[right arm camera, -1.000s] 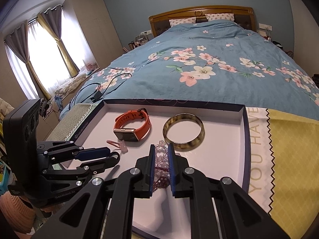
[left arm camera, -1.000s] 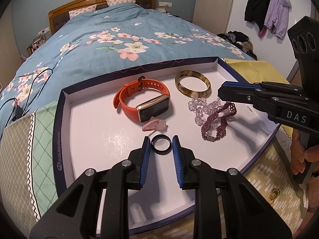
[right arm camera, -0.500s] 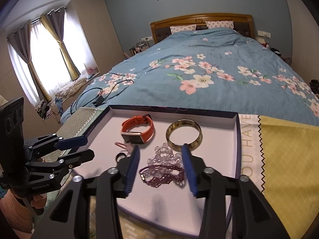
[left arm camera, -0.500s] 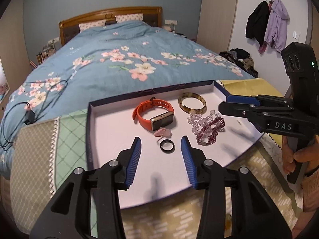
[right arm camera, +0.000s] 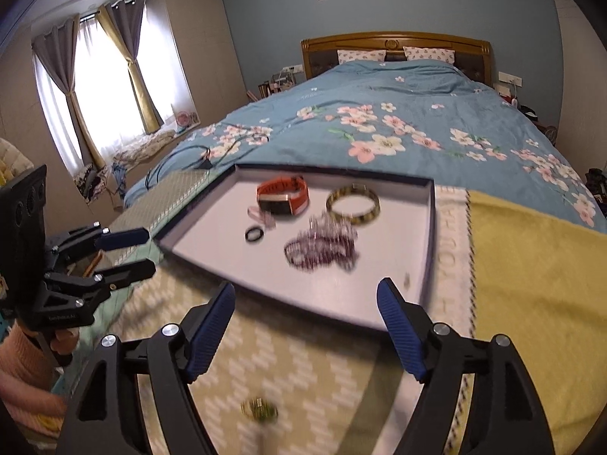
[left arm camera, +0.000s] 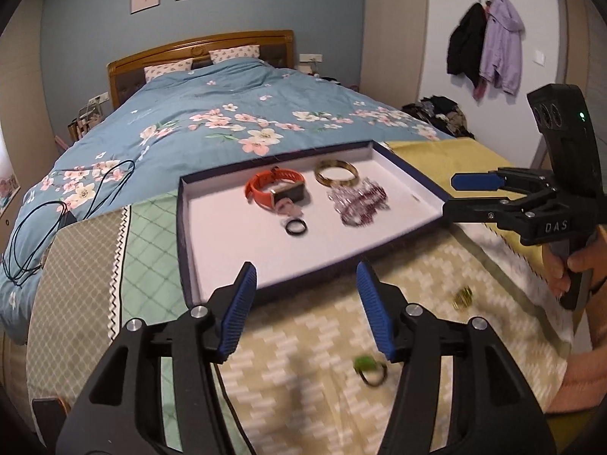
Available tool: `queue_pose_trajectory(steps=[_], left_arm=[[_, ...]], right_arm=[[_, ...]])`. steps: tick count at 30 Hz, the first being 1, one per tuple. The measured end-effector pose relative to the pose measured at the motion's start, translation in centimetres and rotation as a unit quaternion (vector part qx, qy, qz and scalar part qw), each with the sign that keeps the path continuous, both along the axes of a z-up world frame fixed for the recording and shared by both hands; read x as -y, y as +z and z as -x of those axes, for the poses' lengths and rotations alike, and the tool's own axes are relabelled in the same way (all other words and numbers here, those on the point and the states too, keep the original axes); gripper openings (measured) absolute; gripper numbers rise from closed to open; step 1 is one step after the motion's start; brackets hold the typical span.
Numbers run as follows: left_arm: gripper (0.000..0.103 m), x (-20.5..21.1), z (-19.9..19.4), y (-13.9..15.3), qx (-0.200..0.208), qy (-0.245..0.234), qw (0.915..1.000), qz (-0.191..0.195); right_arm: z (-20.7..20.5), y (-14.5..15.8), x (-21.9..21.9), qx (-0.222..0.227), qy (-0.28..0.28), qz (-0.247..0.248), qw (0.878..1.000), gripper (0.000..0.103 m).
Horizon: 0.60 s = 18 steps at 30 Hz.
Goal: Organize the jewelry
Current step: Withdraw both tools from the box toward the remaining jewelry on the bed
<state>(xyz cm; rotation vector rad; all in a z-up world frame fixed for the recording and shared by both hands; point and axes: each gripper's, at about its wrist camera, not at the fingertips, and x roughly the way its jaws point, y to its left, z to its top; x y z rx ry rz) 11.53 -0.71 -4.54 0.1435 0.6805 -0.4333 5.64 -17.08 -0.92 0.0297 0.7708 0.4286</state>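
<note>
The green ring [left arm camera: 370,369] lies just beside the empty, opening left claw [left arm camera: 305,307], nearer than the opening right claw [right arm camera: 307,326].

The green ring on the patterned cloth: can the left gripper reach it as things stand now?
Probably yes. The green ring lies uncovered below the left gripper, whose jaws are opening with nothing between them.

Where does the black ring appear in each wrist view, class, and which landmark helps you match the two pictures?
Left wrist view: the black ring lies mid-tray, just in front of the orange watch.
Right wrist view: the black ring lies left of centre in the tray, below-left of the watch.
Shared landmark: the orange watch.
</note>
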Motion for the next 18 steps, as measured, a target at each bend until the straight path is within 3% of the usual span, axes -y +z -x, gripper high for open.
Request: queue_pose_trajectory(steps=[4,12,18], left_arm=[[0.055,0.3,1.4,-0.7,-0.008,-0.017,0.9998,-0.002],[0.056,0.2,2.8,-2.0,-0.029,-0.017,0.9994,0.009],[0.056,0.3,3.0,-2.5,-0.038,-0.021,0.9989,0.017]], right_arm=[[2.3,-1.0,0.0,-0.013,0.022,0.013,1.000,0.068],[5.1,-3.6,-1.5,-0.060,0.066,0.035,0.995,0.019],[5.4,-4.1,-1.9,-0.067,0.060,0.038,0.995,0.016]])
